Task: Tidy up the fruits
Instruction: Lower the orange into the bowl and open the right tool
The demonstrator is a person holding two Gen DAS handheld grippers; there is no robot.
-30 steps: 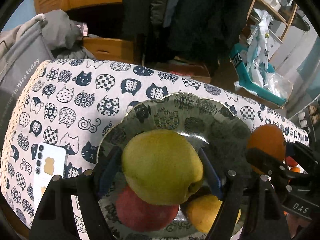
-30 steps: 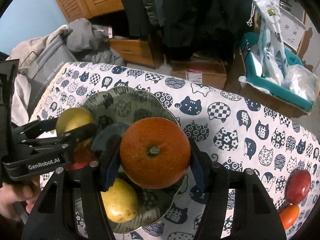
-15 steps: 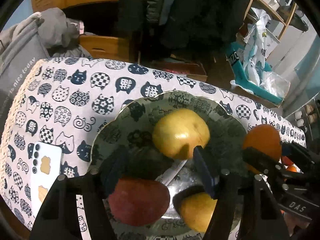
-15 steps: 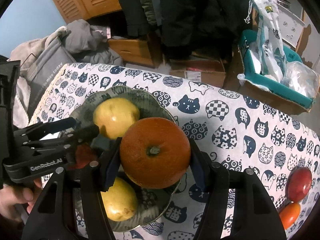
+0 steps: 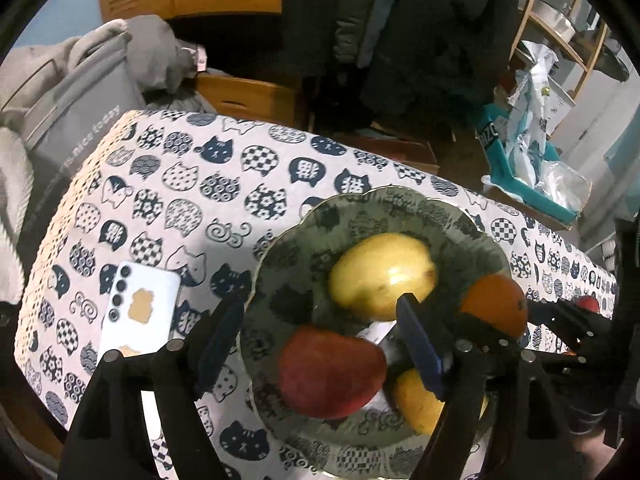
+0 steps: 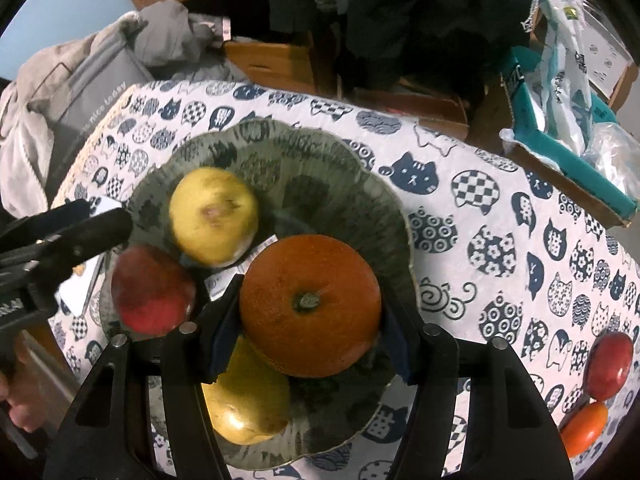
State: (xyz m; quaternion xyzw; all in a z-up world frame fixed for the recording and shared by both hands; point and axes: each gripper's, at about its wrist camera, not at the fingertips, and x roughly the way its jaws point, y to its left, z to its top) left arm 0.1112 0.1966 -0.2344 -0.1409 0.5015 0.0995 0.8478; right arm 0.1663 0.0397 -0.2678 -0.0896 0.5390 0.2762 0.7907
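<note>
The glass plate (image 6: 384, 184) on the cat-print table already holds 3 fruits, so the orange (image 6: 310, 304) clamped in the right gripper (image 6: 308, 332) may knock them rolling when released, while the left gripper (image 5: 320, 356) hangs spread and empty.

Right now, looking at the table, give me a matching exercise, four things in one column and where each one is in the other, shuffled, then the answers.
Things:
1. orange
2. red apple
3. smartphone
4. left claw

Places or states:
A. lying flat on the cat-print tablecloth, beside the plate
B. open, holding nothing, over the plate
C. gripped in the right claw
D. resting on the plate next to a yellow pear

Pairs: 1-C, 2-D, 3-A, 4-B
</note>
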